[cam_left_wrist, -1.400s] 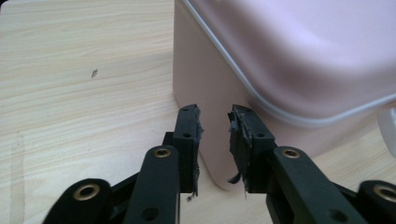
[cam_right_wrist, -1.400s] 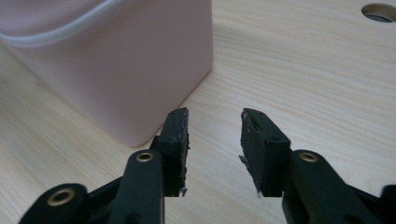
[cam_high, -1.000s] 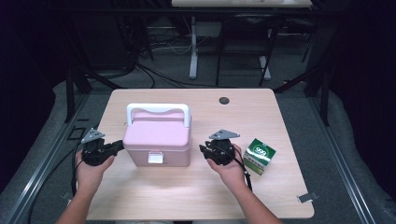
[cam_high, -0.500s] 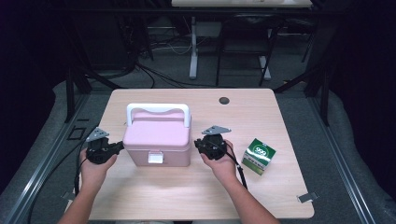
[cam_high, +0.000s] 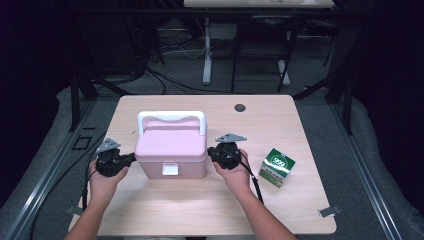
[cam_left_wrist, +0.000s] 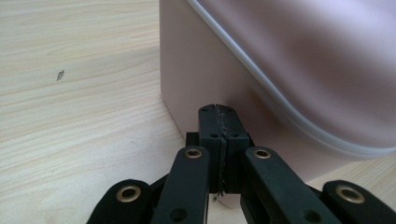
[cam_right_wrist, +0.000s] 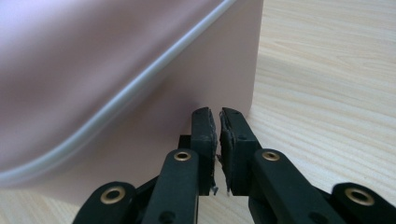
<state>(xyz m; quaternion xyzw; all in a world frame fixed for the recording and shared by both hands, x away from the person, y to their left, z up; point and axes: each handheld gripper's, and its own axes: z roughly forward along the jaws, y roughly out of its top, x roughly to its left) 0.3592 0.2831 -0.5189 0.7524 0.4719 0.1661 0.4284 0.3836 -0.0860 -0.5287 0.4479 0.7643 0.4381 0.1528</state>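
Observation:
A pink lidded box (cam_high: 172, 150) with a white handle (cam_high: 171, 117) and a white front latch (cam_high: 170, 169) stands in the middle of the table (cam_high: 200, 210). My left gripper (cam_high: 132, 159) points at the box's left side, low down. In the left gripper view its pads (cam_left_wrist: 219, 114) are pressed together with nothing between them, right against the pink wall (cam_left_wrist: 280, 70). My right gripper (cam_high: 210, 152) points at the box's right side. Its jaws have just been closing. A hairline gap remains at the pads (cam_right_wrist: 218, 116), nothing is in it, and the tips are at the wall (cam_right_wrist: 116, 70).
A small green carton (cam_high: 276, 167) lies on the table to the right of my right hand. A dark round cable hole (cam_high: 240, 107) sits near the table's far edge. Desk legs and cables stand on the floor beyond the table.
My right hand has moved left, bringing its gripper up to the box's right side. The left hand has stayed where it was. The box has not moved.

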